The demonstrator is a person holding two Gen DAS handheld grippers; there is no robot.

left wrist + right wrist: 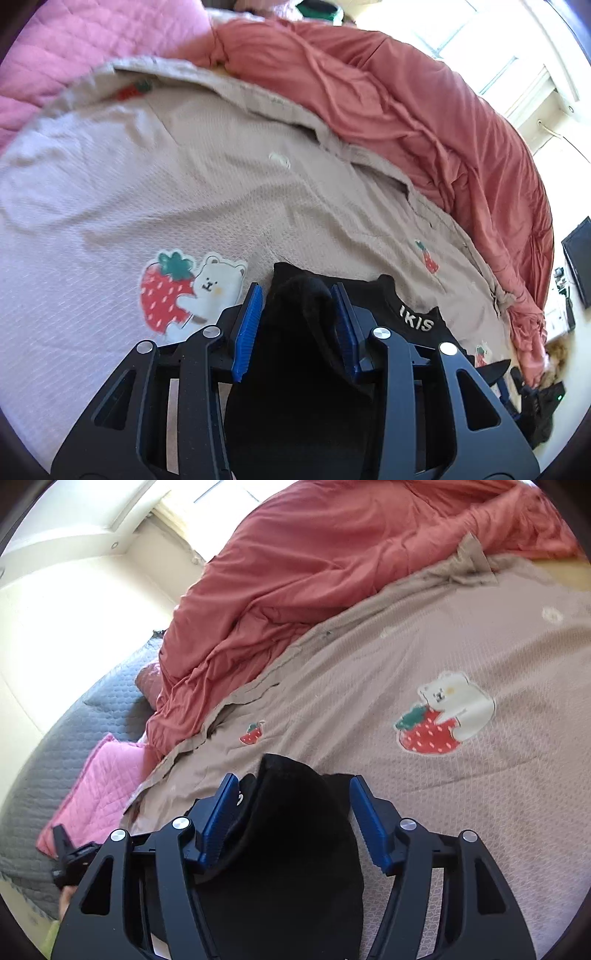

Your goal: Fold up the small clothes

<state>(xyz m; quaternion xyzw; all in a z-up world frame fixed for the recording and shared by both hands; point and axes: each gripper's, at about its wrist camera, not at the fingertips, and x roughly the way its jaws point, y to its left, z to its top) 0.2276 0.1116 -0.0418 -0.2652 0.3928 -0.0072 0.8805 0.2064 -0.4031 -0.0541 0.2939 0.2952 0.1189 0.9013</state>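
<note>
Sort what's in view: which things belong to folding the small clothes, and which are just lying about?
In the job:
- black garment with white lettering, between both sets of blue pads
- left claw, open
- right claw, open

Lying about:
- beige bedspread with strawberry-and-bear print
- coral-red duvet, bunched
- pink quilted pillow
- grey quilted cover

Black left claw and right claw, ribbed blue pads, silver screws.

garment: small black top | white lettering at neckline | pose: bunched, folded over | location: on beige bedspread
</note>
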